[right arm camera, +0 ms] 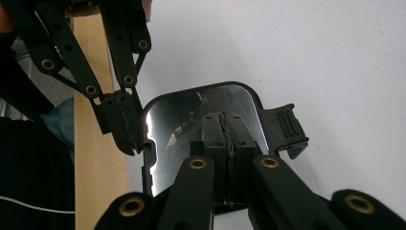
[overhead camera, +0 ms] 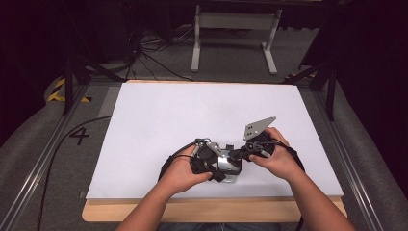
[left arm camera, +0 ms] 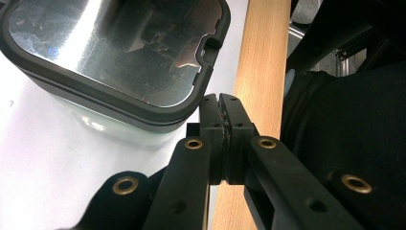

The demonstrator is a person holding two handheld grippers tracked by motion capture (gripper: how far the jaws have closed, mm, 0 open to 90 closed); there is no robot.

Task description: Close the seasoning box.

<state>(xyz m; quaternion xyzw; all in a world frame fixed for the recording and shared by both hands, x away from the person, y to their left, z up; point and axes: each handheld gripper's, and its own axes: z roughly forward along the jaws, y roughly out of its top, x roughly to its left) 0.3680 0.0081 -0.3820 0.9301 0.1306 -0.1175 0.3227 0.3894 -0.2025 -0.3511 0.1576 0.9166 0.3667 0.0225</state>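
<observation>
We've got both hand-held grippers, left hand-held gripper (left arm camera: 221,103) and right hand-held gripper (right arm camera: 225,122), clenched empty, bracing the shiny steel, black-rimmed lidded container (right arm camera: 201,129) near the table's (overhead camera: 159,110) near edge.

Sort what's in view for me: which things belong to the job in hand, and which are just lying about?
In the job:
- lidded container, metal top, clip flap flipped out
- left gripper, shut, at the lid's edge
- right gripper, shut, over the lid

Lying about:
- white table
- white frame on the floor beyond
- floor cables
</observation>
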